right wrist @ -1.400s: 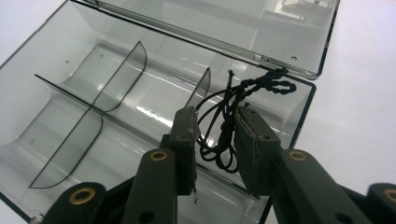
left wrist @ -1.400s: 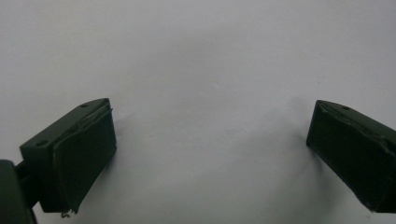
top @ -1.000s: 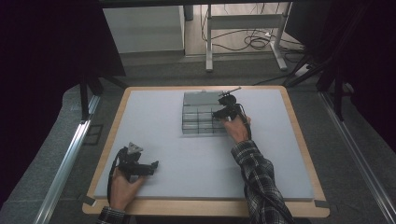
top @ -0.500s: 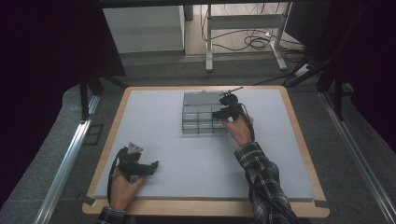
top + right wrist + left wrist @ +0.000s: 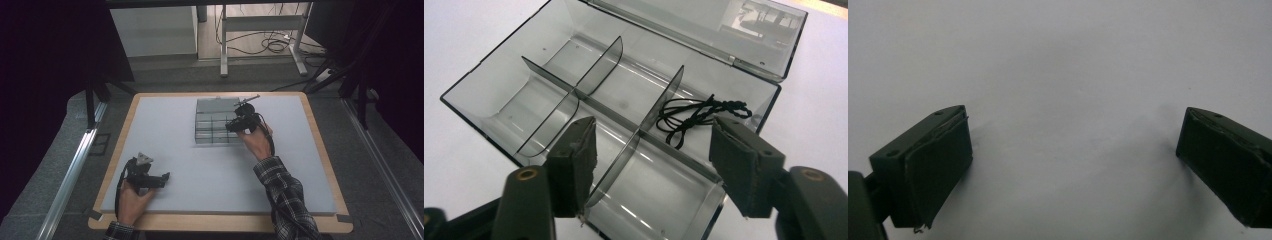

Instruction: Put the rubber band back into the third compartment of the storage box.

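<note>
Clear plastic compartment box (image 5: 589, 100), lid (image 5: 704, 30) hinged fully open and lying back flat. Interior split by one long divider and two cross dividers into six cells. Box sits flat on the pale grey surface (image 5: 200, 165), toward its far middle. Thin black cord (image 5: 696, 117), loosely coiled and knotted, lies in a corner cell next to the lid hinge.

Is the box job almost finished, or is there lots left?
The clear box is open, and a black string already lies in one far compartment. The right tongs hang open over the box, holding nothing. The left tongs rest open on the white mat. The other compartments look empty, and the lid is not yet closed.
</note>
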Demonstrator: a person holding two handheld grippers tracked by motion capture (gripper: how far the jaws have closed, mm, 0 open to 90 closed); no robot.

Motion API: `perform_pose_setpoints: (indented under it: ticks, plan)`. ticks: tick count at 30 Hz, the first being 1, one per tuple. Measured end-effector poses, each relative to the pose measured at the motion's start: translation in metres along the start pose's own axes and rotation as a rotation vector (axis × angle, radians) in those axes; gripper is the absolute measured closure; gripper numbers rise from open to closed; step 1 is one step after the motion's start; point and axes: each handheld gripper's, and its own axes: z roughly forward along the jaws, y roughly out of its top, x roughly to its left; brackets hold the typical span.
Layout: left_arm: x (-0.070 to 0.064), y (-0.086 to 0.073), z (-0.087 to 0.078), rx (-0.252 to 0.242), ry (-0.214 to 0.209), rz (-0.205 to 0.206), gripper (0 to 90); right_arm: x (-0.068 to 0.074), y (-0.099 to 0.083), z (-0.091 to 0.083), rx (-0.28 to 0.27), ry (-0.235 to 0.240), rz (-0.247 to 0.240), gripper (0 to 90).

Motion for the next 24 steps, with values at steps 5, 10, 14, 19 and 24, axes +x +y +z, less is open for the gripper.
perform_pose_setpoints:
  ticks: [5,10,14,19,24]
  plan:
    - [0.0,0.0,0.0,0.0,0.0,0.0,1.3,0.002,-0.003,-0.002,0.014,0.001,-0.001,29.9]
    - [0.0,0.0,0.0,0.0,0.0,0.0,1.3,0.004,-0.007,-0.006,0.019,0.011,-0.016,27.2]
    - [0.0,0.0,0.0,0.0,0.0,0.0,1.3,0.008,-0.007,-0.013,0.006,0.022,-0.022,26.6]
    - [0.0,0.0,0.0,0.0,0.0,0.0,1.3,0.013,-0.007,-0.022,0.004,0.024,-0.044,26.5]
    - [0.0,0.0,0.0,0.001,0.0,0.0,1.3,0.017,-0.012,-0.027,-0.005,0.038,-0.05,26.3]
